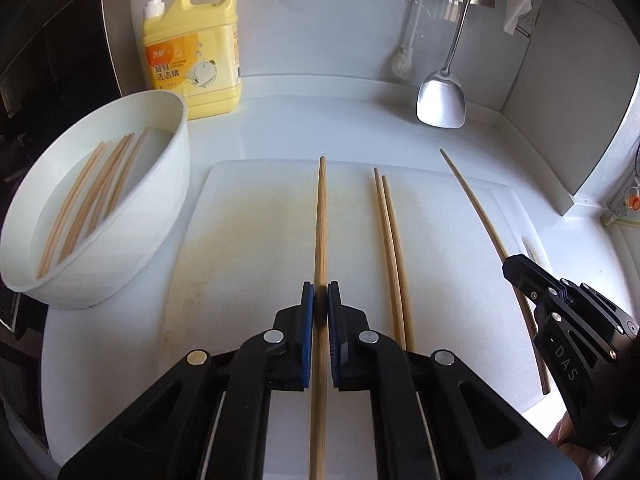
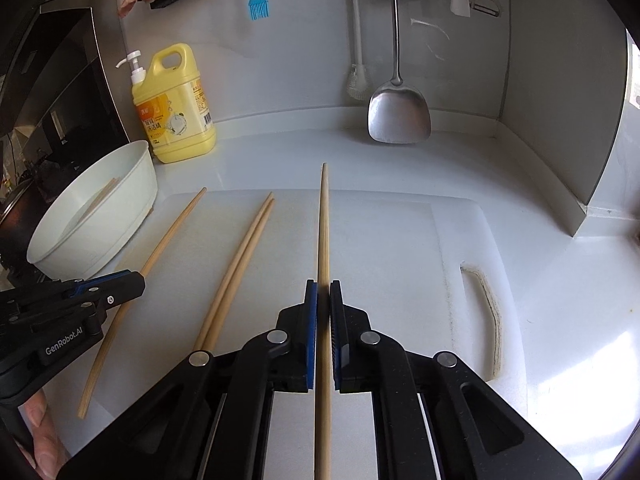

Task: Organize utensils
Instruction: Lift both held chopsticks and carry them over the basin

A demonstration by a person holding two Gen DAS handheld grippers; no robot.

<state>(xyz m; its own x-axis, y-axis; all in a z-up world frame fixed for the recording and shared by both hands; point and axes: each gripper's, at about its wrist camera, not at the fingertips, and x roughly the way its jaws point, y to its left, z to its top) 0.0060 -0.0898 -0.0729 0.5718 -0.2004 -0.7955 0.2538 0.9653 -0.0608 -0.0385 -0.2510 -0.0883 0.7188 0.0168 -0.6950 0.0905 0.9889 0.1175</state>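
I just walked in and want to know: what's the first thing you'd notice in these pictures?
Each gripper is pinching one long chopstick: the left gripper holds one over the white board, and the right gripper holds another. Between them a pair of chopsticks lies on the board. At the far left stands a white bowl with more chopsticks inside, beside a yellow soap jug.

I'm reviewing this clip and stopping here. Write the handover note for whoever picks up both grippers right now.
Left gripper: shut on one chopstick.
Right gripper: shut on another chopstick.
On the cutting board: a pair of chopsticks lying side by side between the two held ones.
Done: several chopsticks already lie in the white bowl, left of the board.
Left: place the two held ones, then the pair.
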